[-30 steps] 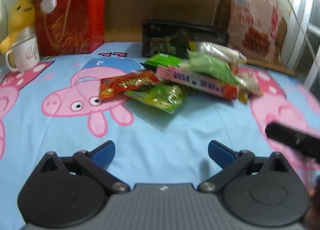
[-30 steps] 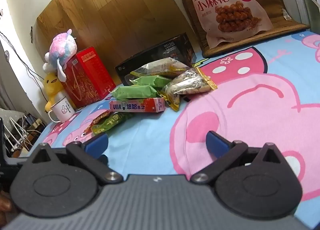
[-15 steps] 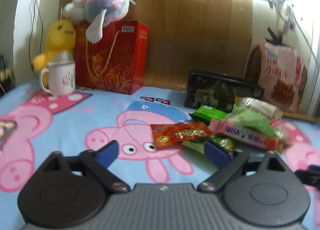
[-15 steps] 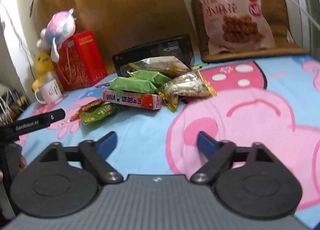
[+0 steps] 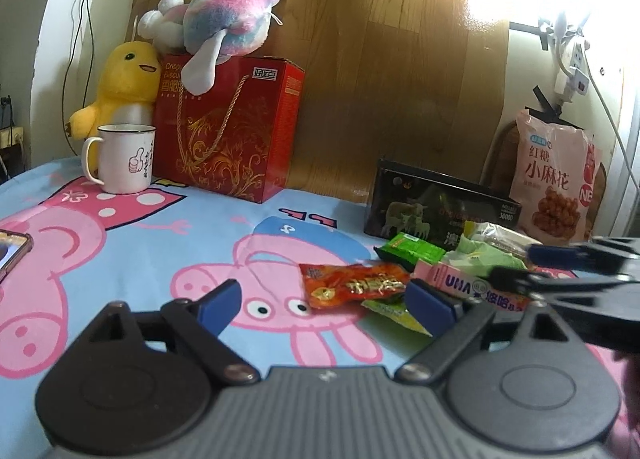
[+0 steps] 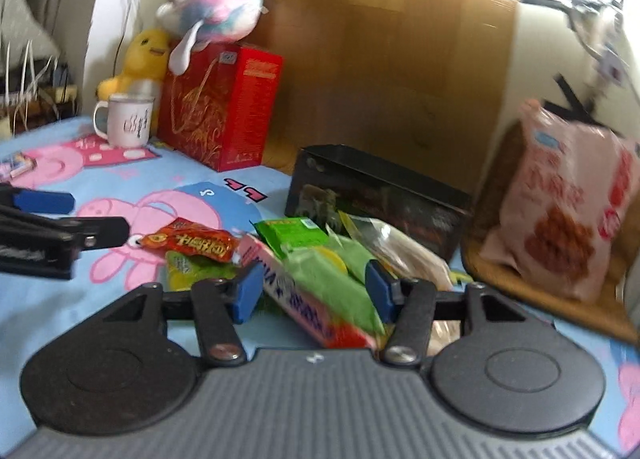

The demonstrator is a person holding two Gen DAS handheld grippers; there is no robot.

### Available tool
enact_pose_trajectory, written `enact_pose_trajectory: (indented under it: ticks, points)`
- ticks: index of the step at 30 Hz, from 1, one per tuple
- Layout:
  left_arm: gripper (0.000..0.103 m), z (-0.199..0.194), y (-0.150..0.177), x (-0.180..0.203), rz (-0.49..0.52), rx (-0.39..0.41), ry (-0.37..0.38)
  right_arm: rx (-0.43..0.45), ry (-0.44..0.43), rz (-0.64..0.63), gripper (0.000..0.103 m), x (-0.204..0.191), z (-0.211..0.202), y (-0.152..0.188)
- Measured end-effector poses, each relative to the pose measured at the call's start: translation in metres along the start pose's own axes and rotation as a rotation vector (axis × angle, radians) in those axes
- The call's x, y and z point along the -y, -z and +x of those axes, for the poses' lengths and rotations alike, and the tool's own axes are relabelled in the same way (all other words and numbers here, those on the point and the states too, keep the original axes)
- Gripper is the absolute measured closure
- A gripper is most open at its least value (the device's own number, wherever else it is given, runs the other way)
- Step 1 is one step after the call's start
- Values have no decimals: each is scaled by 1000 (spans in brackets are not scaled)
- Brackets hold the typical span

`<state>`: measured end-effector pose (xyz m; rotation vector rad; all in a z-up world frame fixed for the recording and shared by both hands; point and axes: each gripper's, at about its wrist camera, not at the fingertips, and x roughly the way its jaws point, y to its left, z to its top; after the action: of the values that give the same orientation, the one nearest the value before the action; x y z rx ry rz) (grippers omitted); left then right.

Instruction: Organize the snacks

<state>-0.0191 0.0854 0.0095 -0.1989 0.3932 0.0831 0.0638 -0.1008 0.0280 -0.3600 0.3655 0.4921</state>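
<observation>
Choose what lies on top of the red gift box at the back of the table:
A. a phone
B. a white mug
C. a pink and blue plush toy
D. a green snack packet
C: the pink and blue plush toy lies on top of the red gift box; the white mug stands on the table beside the box.

Both low wrist views share the snack pile (image 5: 400, 283).

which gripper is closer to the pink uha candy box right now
Right. The right gripper has its open fingers on either side of the pink UHA box. The left gripper sits off to the box's left, nearer the red snack packet.
</observation>
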Motion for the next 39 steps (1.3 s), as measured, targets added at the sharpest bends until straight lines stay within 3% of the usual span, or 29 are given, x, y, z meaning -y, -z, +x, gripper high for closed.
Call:
enact_pose_trajectory:
  ticks: [2, 4, 5, 10, 13, 16, 17, 19, 21, 23, 25, 27, 31, 34, 37, 39]
  points:
    - [11, 0, -1, -3, -12, 3, 0, -3, 3, -32, 74, -2, 8, -1]
    - [11, -2, -1, -5, -27, 9, 1, 19, 30, -30, 80, 0, 3, -6]
    - [10, -2, -1, -6, -34, 11, 2, 34, 40, -8, 87, 3, -2, -9]
    - [10, -1, -2, -8, -45, 1, 7, 134, -28, 186, 89, 32, -60, -16]
    - [10, -2, -3, -9, -47, 2, 15, 159, -178, 388, 89, 51, -92, -9]
    - [10, 0, -3, -9, -48, -12, 29, 122, -286, 577, 89, 66, -102, 10]
    - [10, 1, -4, -9, -48, -17, 34, 94, -293, 621, 88, 70, -99, 19]
    - [12, 1, -4, -8, -45, -28, 47, 31, -198, 654, 87, 73, -92, 35]
    - [12, 2, -4, -8, -39, -37, 58, -32, -17, 631, 78, 74, -88, 49]
    - [13, 2, -3, -8, -34, -50, 82, -28, 24, 639, 68, 77, -96, 58]
    - [13, 4, -4, -5, -19, -79, 111, -19, 30, 651, 63, 77, -107, 66]
    - [21, 5, -6, 4, -4, -115, 151, -18, 39, 631, 60, 75, -116, 71]
    - [28, 10, -14, 38, 33, -191, 331, -46, -4, 569, 51, 74, -119, 82]
    - [37, 24, -17, 78, 87, -304, 475, -79, -34, 483, 41, 67, -111, 82]
    - [44, 40, -12, 104, 79, -441, 541, -94, -48, 408, 37, 70, -107, 78]
    - [46, 47, -6, 111, 40, -513, 557, -93, -76, 344, 21, 75, -105, 75]
